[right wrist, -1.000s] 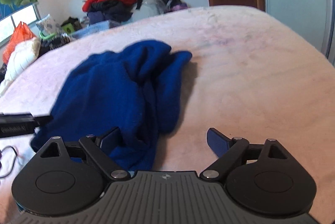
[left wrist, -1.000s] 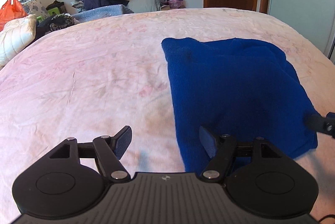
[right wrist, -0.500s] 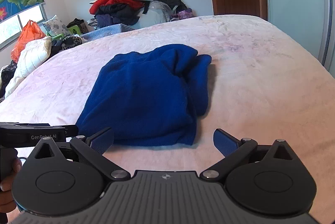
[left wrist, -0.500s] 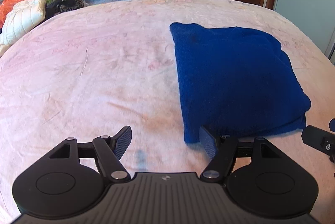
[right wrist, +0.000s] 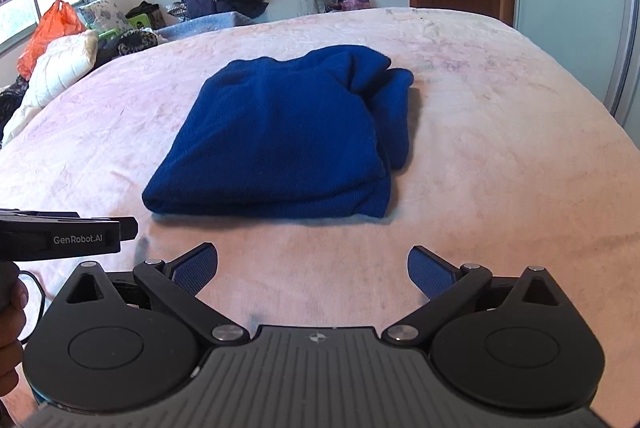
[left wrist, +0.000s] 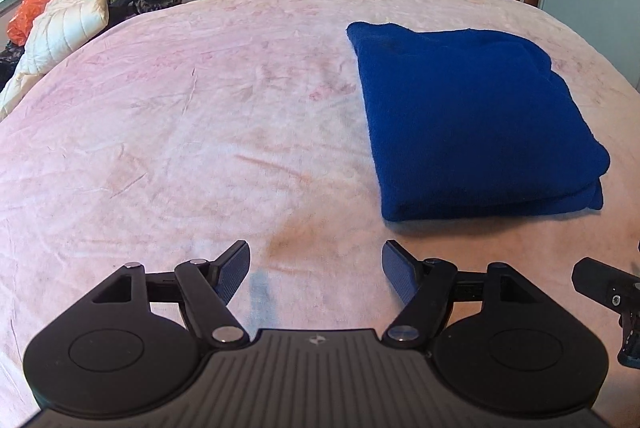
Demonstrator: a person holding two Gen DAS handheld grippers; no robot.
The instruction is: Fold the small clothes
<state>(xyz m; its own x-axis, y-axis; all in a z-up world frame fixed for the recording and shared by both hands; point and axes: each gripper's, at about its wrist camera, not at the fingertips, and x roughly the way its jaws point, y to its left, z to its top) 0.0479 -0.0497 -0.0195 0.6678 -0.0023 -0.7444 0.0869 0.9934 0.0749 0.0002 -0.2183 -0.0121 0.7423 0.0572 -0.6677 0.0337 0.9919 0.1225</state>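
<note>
From the left view the left gripper [left wrist: 316, 260] gapes empty short of the sweater [left wrist: 472, 120] folded on the bed [left wrist: 180, 132], and from the right view the right gripper [right wrist: 313, 264] gapes empty too, the sweater [right wrist: 280, 140] looking soft, thick and floppy, best pinched at its near layered edge.

Left claw [left wrist: 316, 268]: jaws spread wide, nothing between the pads, held level. Right claw [right wrist: 313, 270]: jaws likewise wide apart, empty. Relative to the right claw, the left claw sits just beside it on its left, and bare fingers [right wrist: 14, 302] wrap the left handle.
</note>
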